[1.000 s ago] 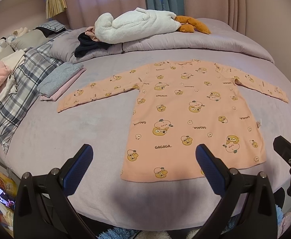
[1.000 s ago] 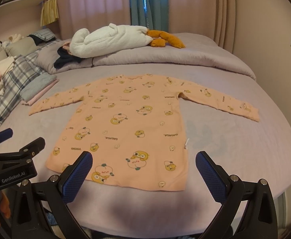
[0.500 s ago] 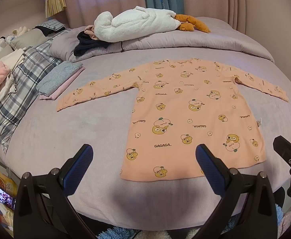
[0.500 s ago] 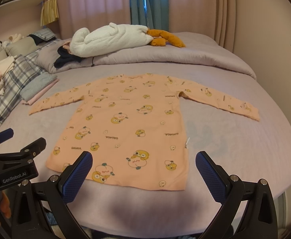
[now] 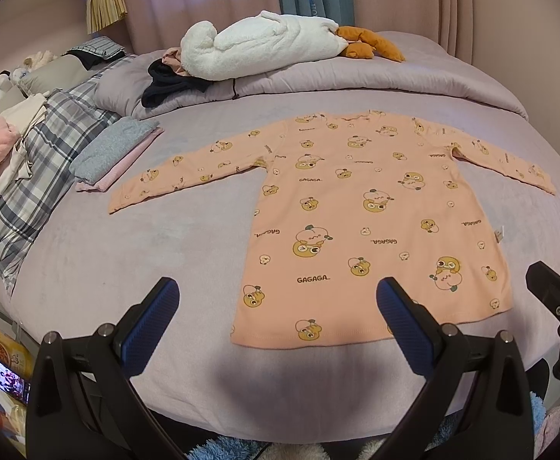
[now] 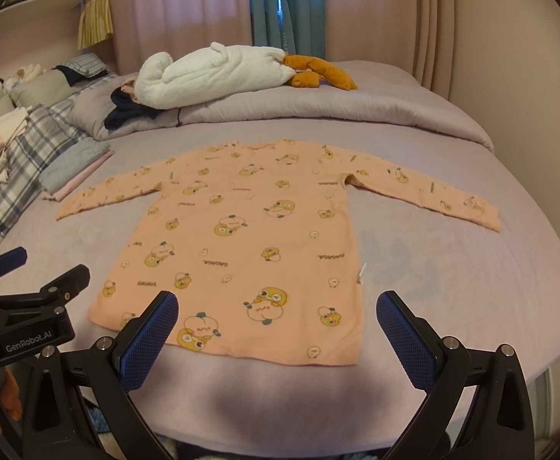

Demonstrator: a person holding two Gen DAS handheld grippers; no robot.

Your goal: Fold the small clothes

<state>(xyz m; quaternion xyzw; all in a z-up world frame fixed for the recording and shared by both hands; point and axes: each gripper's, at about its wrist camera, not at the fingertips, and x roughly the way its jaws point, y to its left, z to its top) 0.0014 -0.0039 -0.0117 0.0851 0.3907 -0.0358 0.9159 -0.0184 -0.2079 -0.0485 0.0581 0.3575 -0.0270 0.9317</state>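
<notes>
Left wrist: left claw (image 5: 276, 310) wide, empty | right claw (image 6: 276, 326) wide, empty | peach cartoon-print long-sleeved top (image 5: 360, 211) flat on lilac bed (image 5: 146, 253)

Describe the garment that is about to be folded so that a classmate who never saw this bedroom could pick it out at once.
On the lilac bed, in front of the white plush toy, lies a peach long-sleeved top, spread flat with both sleeves out. Unlike the folded grey and pink pile beside it, it is unfolded and printed with cartoon faces and "GAGAGA".
</notes>
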